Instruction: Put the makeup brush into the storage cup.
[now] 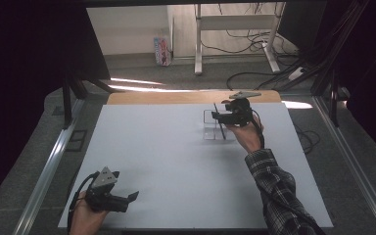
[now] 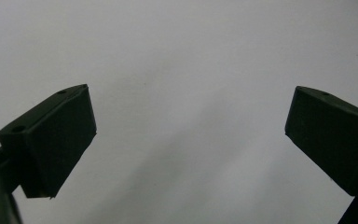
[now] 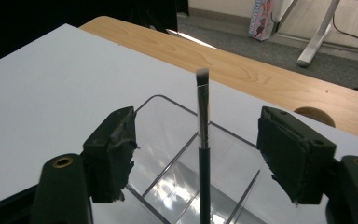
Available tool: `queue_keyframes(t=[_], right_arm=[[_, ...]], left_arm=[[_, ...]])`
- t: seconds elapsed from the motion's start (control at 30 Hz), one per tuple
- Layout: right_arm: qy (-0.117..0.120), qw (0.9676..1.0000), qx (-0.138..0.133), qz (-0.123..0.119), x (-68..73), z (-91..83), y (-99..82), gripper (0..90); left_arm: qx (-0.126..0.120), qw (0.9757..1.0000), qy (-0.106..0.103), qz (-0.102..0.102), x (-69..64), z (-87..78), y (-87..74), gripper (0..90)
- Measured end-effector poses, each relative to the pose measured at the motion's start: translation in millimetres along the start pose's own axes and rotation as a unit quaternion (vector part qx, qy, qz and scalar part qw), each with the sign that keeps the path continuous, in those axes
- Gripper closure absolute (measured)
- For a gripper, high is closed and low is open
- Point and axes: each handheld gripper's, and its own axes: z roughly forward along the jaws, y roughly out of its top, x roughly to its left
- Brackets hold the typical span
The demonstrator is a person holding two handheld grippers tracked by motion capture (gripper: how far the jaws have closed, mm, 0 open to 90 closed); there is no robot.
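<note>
Right gripper (image 3: 198, 154) jaws stand apart around (not touching) brush (image 3: 203, 135).

High view looks down the white table (image 1: 176, 161) — gripper views sit close above it.

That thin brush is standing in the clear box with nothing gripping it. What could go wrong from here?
1. The slim dark-handled brush stands bristles-up between the right tool's open jaws, so a sideways pull-back might knock it over.
2. The clear plastic divided organiser looks light; a bump might slide it across the white table sheet.
3. The brush seems to lean, so it could tip into another compartment.
</note>
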Motion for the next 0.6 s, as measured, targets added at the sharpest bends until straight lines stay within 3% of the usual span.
queue_keyframes(t=[0.6], right_arm=[[0.013, 0.9999, 0.004, 0.005, 5.6, -5.1, -2.5, 12.9]], left_arm=[[0.004, 1.0, -0.007, -0.005, 0.4, 0.7, 0.3, 2.1]])
